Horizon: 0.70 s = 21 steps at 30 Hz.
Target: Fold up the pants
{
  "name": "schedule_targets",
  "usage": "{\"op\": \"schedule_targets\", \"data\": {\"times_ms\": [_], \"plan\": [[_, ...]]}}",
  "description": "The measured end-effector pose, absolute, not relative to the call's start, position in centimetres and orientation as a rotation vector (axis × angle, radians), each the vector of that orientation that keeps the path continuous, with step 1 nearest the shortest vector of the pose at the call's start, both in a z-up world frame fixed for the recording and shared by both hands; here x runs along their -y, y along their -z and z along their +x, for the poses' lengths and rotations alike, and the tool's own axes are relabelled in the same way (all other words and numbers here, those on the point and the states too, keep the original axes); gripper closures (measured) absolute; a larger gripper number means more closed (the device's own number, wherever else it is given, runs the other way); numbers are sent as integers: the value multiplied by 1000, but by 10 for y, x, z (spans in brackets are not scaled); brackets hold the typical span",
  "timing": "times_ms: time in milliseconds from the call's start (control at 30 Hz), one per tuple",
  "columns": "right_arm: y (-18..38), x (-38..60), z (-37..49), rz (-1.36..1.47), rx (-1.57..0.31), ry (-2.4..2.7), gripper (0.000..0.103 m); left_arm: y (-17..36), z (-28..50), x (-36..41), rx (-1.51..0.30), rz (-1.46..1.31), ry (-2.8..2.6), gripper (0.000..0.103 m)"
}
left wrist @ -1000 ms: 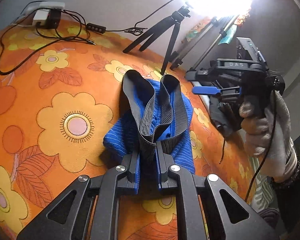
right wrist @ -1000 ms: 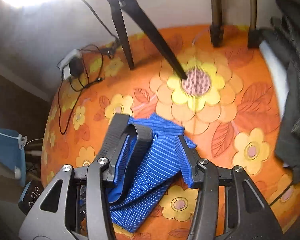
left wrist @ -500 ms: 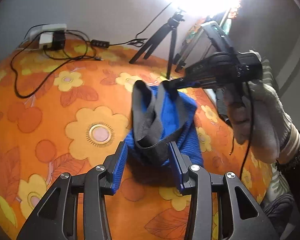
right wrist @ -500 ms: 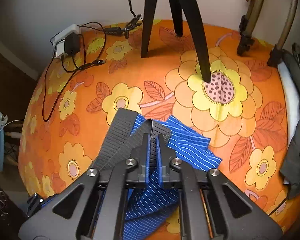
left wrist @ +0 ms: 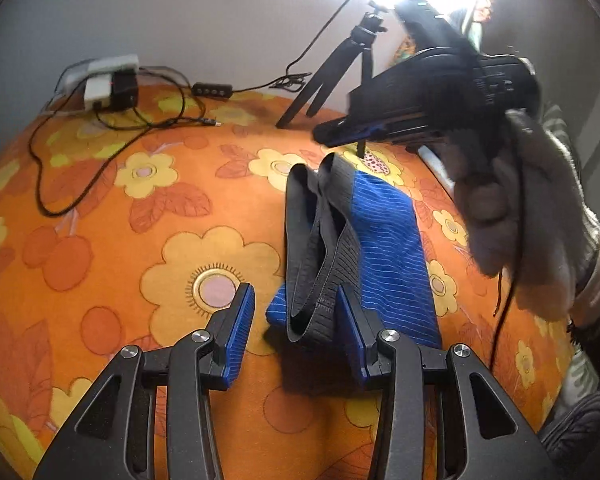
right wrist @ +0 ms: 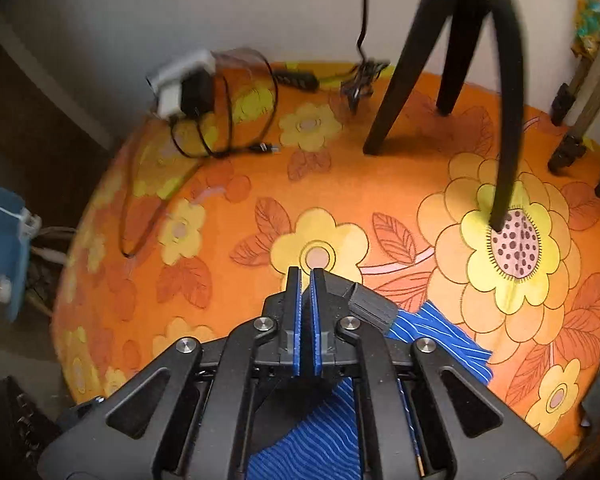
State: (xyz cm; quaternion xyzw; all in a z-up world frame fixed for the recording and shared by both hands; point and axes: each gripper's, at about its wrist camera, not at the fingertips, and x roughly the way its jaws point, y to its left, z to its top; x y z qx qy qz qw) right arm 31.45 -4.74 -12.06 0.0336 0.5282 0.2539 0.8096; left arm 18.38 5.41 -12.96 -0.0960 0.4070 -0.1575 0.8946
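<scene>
The blue striped pants [left wrist: 384, 248] with a wide dark grey waistband [left wrist: 320, 240] lie in a folded bundle on the orange flowered cloth [left wrist: 140, 240]. My left gripper [left wrist: 296, 320] is open, its jaws on either side of the bundle's near end. My right gripper [right wrist: 306, 284] is shut on the far end of the waistband [right wrist: 370, 306], lifting it. It also shows in the left wrist view [left wrist: 340, 136], held by a gloved hand above the bundle's far end. The blue fabric [right wrist: 432, 332] hangs under it.
A black tripod [right wrist: 460, 64] stands on the cloth behind the pants. A power strip with chargers [left wrist: 108, 84] and black cables [left wrist: 60, 168] lies at the far left. Dark clothing [left wrist: 572, 432] lies at the right edge. A bright lamp glares above.
My left gripper has opened, let go of the waistband and drawn back. My right gripper has shut on the waistband's far end and lifted it, stretching the bundle longer.
</scene>
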Motion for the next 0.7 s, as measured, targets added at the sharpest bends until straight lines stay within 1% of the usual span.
{"op": "schedule_targets", "data": {"times_ms": [33,67,100,133,167,267,400,467,633,700], "plan": [[116,54,312,81,-1115,-538,89,126,181,-52,-832,-183,332,62],[109,68,307,89,-1090,-523,75,125,180,-50,-829,-174,337,62],[103,80,302,87,-1066,-501,67,123,178,-47,-829,-166,342,62],[99,91,298,89,-1048,-482,52,122,177,-45,-832,-162,345,62],[97,107,290,96,-1027,-455,48,122,176,-44,-837,-165,347,62],[101,141,279,129,-1040,-411,48,124,175,-43,-871,-198,346,62],[124,175,269,206,-1092,-380,48,130,174,-49,-930,-289,327,62],[136,183,269,261,-1122,-389,47,133,173,-53,-954,-350,306,53],[156,183,263,337,-1147,-436,48,136,174,-60,-993,-490,279,53],[163,180,265,350,-1166,-439,48,138,177,-59,-1002,-504,270,53]]}}
